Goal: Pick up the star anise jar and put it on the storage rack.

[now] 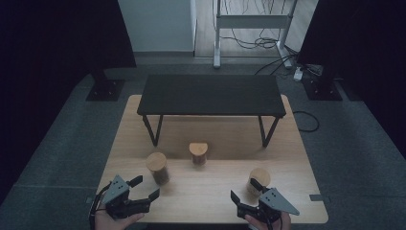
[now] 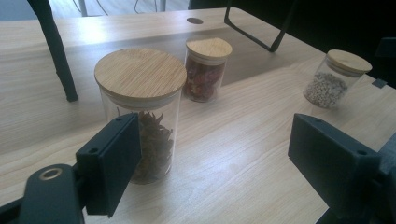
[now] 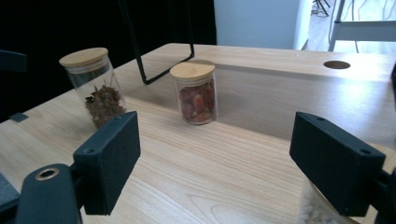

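Three glass jars with round wooden lids stand on the wooden table (image 1: 210,191). The left jar (image 1: 157,167) (image 2: 142,102) (image 3: 93,86) holds dark brown dried pieces. The middle jar (image 1: 198,153) (image 2: 208,70) (image 3: 194,93) holds red pieces. The right jar (image 1: 260,179) (image 2: 337,78) holds pale grains. My left gripper (image 1: 146,188) (image 2: 215,154) is open just in front of the left jar, with bare table between its jaws. My right gripper (image 1: 245,190) (image 3: 215,154) is open too; the pale jar (image 3: 317,212) sits low beside its right jaw, partly hidden.
A low black bench (image 1: 210,93) on thin metal legs stands across the far half of the table, just behind the jars. A hand holds each gripper at the near edge. Carpet, stand feet and cables (image 1: 268,45) lie beyond the table.
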Demonstrator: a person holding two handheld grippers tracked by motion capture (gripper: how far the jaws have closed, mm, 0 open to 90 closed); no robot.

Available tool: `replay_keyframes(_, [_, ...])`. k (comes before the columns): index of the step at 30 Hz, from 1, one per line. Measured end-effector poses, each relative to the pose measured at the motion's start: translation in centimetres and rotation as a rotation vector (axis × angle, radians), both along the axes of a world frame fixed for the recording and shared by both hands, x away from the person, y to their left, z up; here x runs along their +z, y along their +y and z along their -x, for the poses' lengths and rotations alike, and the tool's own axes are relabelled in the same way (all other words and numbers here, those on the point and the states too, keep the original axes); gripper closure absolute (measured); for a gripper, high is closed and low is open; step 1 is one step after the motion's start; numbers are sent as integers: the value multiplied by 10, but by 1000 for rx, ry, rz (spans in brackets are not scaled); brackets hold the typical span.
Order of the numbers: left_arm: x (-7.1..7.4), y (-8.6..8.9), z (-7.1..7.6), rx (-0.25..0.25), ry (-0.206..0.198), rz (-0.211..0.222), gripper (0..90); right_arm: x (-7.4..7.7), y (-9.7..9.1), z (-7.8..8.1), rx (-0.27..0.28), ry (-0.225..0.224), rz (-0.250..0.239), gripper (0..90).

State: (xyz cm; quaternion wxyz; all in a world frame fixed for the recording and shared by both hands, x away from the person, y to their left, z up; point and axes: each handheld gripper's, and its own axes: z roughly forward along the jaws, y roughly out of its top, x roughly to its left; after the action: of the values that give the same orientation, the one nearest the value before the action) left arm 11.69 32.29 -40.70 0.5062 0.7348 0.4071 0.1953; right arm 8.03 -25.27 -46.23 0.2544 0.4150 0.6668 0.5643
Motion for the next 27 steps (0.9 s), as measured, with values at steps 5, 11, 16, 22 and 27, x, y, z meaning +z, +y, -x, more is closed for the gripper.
replay_keyframes(5, [1, 0, 0, 15, 0, 3, 169, -2, -5, 2, 16, 5, -23, 159])
replay_keyframes(11, [0, 5, -5, 24, 48, 47, 114, -2, -4, 9, 16, -3, -18, 159])
replay_keyframes(16, [-2, 9, -7, 28, 67, 54, 99, -1, -1, 12, 16, -12, -2, 160])
replay_keyframes(22, [-5, 13, -8, 17, 65, 73, 147, -3, 3, 13, 13, -2, 2, 162])
replay_keyframes(27, [-5, 9, -4, 25, 31, 48, 167, -3, 2, 13, 7, 10, -3, 162])
